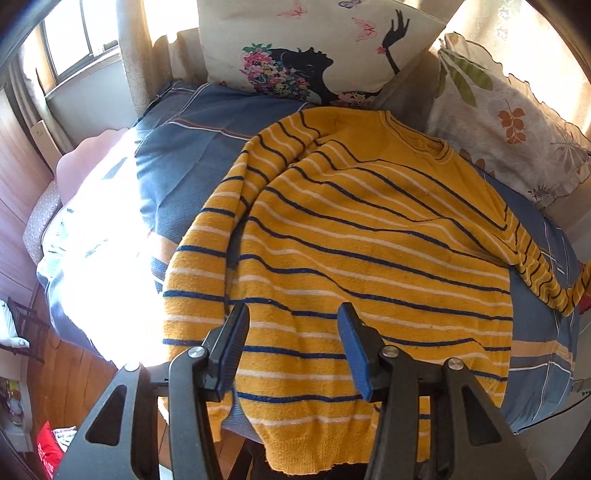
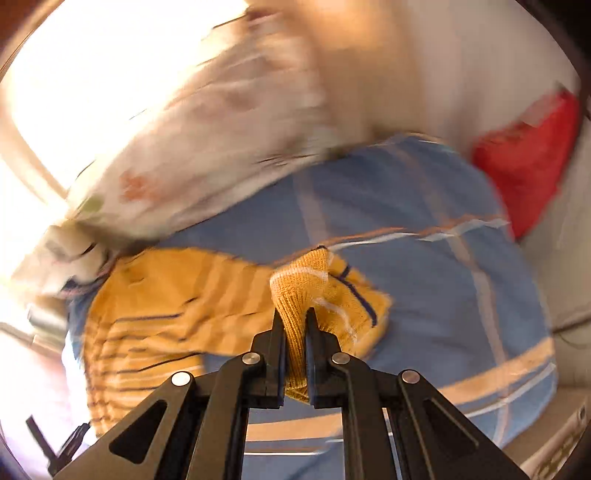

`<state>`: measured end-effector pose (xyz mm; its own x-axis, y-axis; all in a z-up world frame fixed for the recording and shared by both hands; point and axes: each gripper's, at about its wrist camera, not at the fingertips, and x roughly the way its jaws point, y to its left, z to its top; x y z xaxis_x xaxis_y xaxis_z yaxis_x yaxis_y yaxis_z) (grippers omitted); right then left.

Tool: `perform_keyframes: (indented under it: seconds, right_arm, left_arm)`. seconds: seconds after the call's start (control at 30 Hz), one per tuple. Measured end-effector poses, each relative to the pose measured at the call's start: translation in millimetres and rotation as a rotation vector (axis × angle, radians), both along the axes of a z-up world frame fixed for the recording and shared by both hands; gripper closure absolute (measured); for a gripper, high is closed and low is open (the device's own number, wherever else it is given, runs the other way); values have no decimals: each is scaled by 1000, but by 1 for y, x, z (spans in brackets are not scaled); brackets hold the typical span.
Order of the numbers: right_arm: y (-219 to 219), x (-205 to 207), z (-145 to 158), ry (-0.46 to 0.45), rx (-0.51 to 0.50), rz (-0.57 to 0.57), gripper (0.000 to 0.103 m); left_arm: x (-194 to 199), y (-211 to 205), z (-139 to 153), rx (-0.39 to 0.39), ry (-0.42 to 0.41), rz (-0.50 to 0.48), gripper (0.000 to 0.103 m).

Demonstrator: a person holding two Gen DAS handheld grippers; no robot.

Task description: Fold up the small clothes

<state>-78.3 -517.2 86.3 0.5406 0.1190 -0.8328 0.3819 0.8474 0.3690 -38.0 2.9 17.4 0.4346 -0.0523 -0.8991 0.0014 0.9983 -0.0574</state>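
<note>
A yellow sweater (image 1: 369, 236) with dark blue and white stripes lies spread on a blue plaid cushion (image 1: 184, 155). Its left sleeve is folded along the body; its right sleeve (image 1: 546, 273) stretches off to the right. My left gripper (image 1: 293, 314) is open and empty, hovering over the sweater's lower part near the hem. In the blurred right wrist view, my right gripper (image 2: 295, 317) is shut on the yellow sleeve cuff (image 2: 301, 284), held above the blue cushion (image 2: 424, 206), with the rest of the sweater (image 2: 147, 306) to the left.
A cream pillow with a black silhouette print (image 1: 314, 51) and a leaf-print pillow (image 1: 509, 122) stand behind the sweater. A red item (image 2: 528, 162) lies past the cushion's right side. Wooden floor (image 1: 74, 376) and a window (image 1: 77, 33) are at left.
</note>
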Motion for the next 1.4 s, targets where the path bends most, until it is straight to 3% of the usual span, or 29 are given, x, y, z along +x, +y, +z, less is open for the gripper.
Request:
perform_keyframes:
  seconds: [0.1, 0.3, 0.53, 0.6, 0.67, 0.73, 0.77, 0.8, 0.93, 1.0, 1.07, 1.2, 1.3, 1.4]
  right_arm:
    - [75, 52, 0, -8, 56, 152, 95]
    - [232, 143, -26, 32, 58, 396, 95]
    - [372, 213, -74, 107, -63, 544, 94]
    - [400, 226, -91, 141, -79, 599, 81]
    - [413, 231, -97, 145, -8, 629, 74]
    - [411, 231, -87, 92, 141, 638, 71]
    - [406, 228, -79, 63, 183, 626, 63]
    - [401, 224, -70, 36, 184, 604, 57]
    - [371, 205, -54, 21, 53, 481, 55]
    - [356, 197, -64, 89, -13, 425, 62]
    - [347, 195, -82, 155, 0, 394, 68]
    - [350, 199, -120, 246, -5, 377, 68]
    - [363, 193, -108, 201, -51, 358, 68]
    - [396, 166, -75, 107, 33, 486, 67]
  left_arm:
    - [8, 22, -2, -28, 3, 22, 54]
    - [25, 81, -5, -54, -9, 61, 54]
    - [43, 156, -19, -42, 17, 130, 54]
    - [46, 172, -23, -44, 28, 146, 54]
    - [49, 185, -24, -52, 33, 156, 54]
    - [53, 193, -26, -60, 34, 161, 54]
    - [55, 197, -27, -64, 36, 162, 54]
    - [58, 199, -28, -69, 39, 161, 54]
    - [67, 200, -31, -97, 41, 145, 54]
    - [71, 197, -33, -103, 44, 128, 53]
    - [73, 192, -38, -103, 54, 115, 53]
    - [73, 192, -46, -118, 83, 114, 53]
    - [71, 204, -45, -118, 78, 141, 53]
    - [64, 225, -45, -108, 73, 184, 51]
